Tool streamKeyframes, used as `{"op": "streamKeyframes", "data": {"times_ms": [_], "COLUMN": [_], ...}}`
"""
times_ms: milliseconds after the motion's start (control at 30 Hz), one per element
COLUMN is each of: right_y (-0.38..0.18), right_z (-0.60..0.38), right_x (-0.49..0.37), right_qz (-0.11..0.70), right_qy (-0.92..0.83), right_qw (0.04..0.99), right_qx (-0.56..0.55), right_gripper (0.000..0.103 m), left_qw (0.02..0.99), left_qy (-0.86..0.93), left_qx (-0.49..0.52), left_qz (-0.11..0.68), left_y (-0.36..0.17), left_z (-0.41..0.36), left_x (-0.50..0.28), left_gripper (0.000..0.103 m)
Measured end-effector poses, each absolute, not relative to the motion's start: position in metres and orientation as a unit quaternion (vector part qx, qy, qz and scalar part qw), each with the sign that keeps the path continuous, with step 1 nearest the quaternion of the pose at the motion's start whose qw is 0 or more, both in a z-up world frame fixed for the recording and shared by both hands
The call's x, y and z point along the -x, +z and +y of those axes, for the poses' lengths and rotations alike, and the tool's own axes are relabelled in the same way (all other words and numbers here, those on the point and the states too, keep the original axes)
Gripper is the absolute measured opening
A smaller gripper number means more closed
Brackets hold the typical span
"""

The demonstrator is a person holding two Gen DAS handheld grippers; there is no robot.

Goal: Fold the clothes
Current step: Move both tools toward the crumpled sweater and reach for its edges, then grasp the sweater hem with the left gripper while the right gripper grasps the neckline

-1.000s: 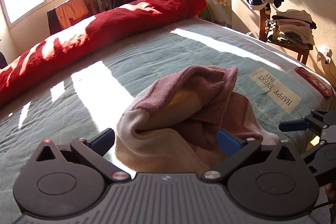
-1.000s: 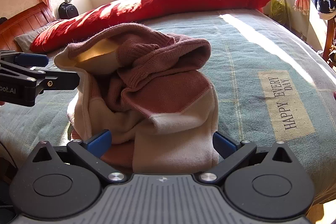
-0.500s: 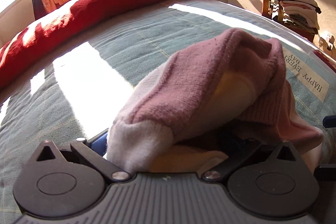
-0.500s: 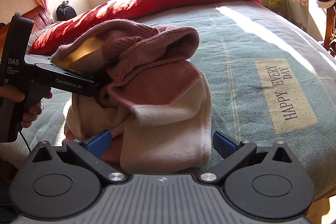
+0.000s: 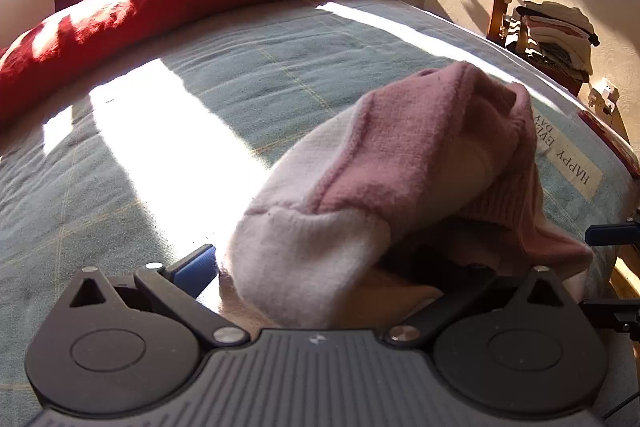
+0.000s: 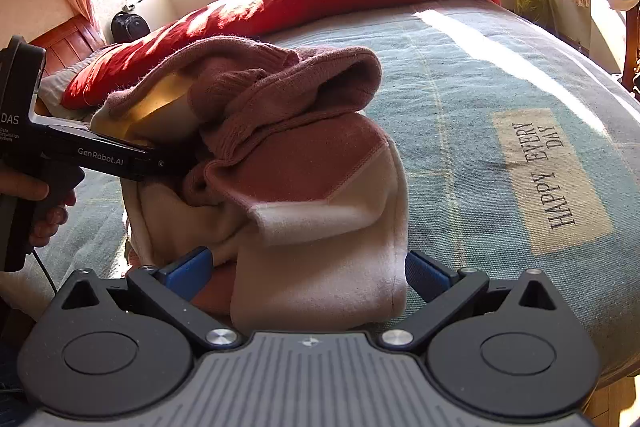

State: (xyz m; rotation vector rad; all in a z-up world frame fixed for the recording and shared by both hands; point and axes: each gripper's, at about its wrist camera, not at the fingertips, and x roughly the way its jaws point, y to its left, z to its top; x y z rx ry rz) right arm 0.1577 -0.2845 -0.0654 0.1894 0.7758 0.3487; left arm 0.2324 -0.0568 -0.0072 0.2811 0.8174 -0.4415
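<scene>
**A:** Where is the garment?

**B:** A crumpled knitted sweater in dusty pink and cream [image 6: 304,163] sits in a heap on the bed's blue-green woven blanket [image 6: 460,75], near the front edge. Beside it on the blanket is a beige patch printed "HAPPY EVERY DAY" [image 6: 548,175].

**A:** And your jaws?

**B:** My right gripper [image 6: 308,269] is spread wide, one blue pad either side of the cream lower part of the sweater, not closed on it. My left gripper [image 5: 320,263] is pushed into the heap from the side. One blue pad shows; the other is buried under the knit, so I cannot tell whether those jaws are clamped. From the right camera, a hand [image 6: 38,203] holds that tool's black handle.

**A:** What else is in the room?

**B:** A long red duvet roll [image 5: 180,3] lies along the far side of the bed. A chair with stacked folded clothes [image 5: 556,35] stands by the wall.
</scene>
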Motion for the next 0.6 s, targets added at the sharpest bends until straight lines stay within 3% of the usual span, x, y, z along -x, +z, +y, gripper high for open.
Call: {"op": "streamKeyframes", "data": {"times_ms": [133,200,267,333,467,600], "right_y": [-0.064,-0.063,-0.062,-0.061,-0.061,-0.062], "right_z": [-0.285,-0.282,-0.280,-0.278,-0.280,-0.282], "right_x": [-0.155,-0.155,-0.155,-0.154,-0.153,-0.154], "right_qz": [0.371,0.370,0.368,0.368,0.366,0.367], "right_qy": [0.171,0.176,0.180,0.184,0.181,0.176], "right_qw": [0.909,0.908,0.908,0.908,0.909,0.909], "right_qx": [-0.086,-0.086,-0.086,-0.085,-0.085,-0.087], "right_gripper": [0.103,0.103,0.103,0.103,0.103,0.103], "left_qw": [0.882,0.877,0.867,0.855,0.828,0.819], "left_qy": [-0.247,-0.264,-0.281,-0.287,-0.295,-0.290], "left_qx": [-0.200,-0.228,-0.248,-0.274,-0.330,-0.363], "left_qz": [0.347,0.330,0.327,0.333,0.343,0.337], "left_y": [0.029,0.045,0.056,0.057,0.050,0.042], "left_z": [-0.065,-0.070,-0.077,-0.087,-0.107,-0.121], "left_x": [-0.219,-0.215,-0.217,-0.222,-0.224,-0.228], "left_gripper": [0.100,0.090,0.064,0.055,0.048,0.047]}}
